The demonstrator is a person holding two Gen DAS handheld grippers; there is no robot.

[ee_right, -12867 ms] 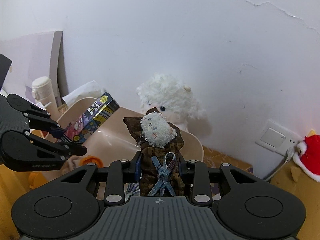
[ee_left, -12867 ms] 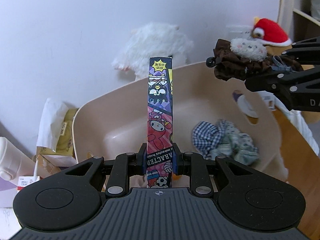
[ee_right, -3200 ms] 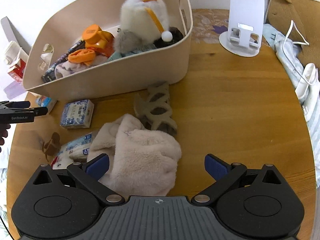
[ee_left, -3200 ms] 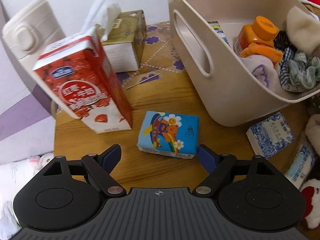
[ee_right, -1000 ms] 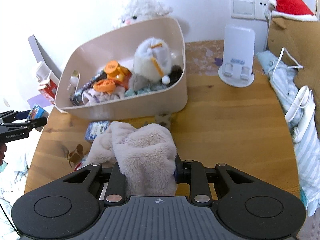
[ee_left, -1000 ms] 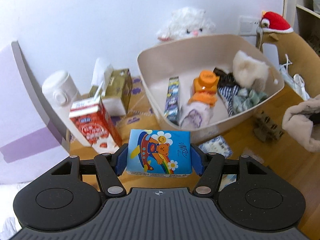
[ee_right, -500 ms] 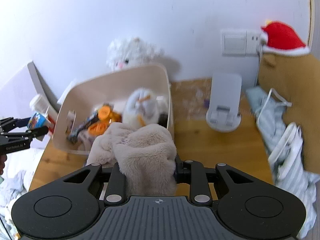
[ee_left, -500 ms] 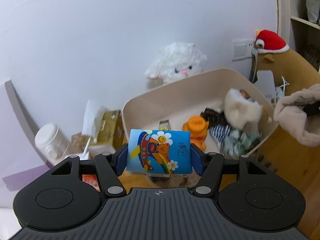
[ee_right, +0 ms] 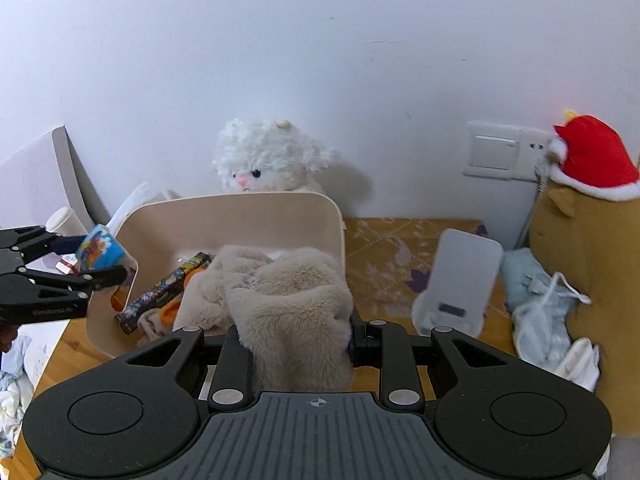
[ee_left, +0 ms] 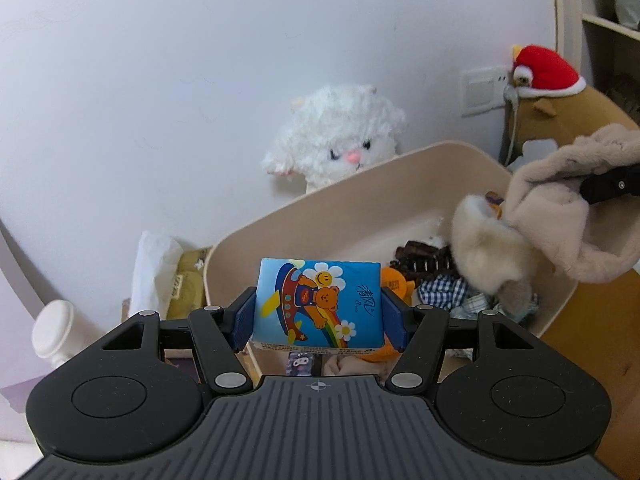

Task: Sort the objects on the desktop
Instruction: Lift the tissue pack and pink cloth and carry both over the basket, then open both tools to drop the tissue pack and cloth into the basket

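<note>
The left gripper (ee_left: 319, 312) is clamped on a blue tissue pack (ee_left: 318, 305) printed with a cartoon bear and rainbow, its blue pads pressing the pack's two short sides. The pack hangs in the air at the near left rim of the beige bin (ee_left: 352, 184) — in the right wrist view it sits just at that corner of the bin (ee_right: 240, 216), held clear of the wooden surface (ee_right: 400, 240). The right gripper (ee_right: 298, 344) is narrowed on a beige fleece cloth (ee_right: 288, 292), which bunches up between its fingers and droops over the bin's near right side. Inside the bin lie an orange bottle (ee_left: 394, 280), a checked fabric scrunchie (ee_left: 444, 294), a fluffy cream plush (ee_left: 484, 248) and a long dark printed box (ee_right: 164, 292). A white plush sheep (ee_left: 340, 136) sits behind the bin against the wall, and a white phone stand (ee_right: 460, 284) stands on the surface to the bin's right.
</note>
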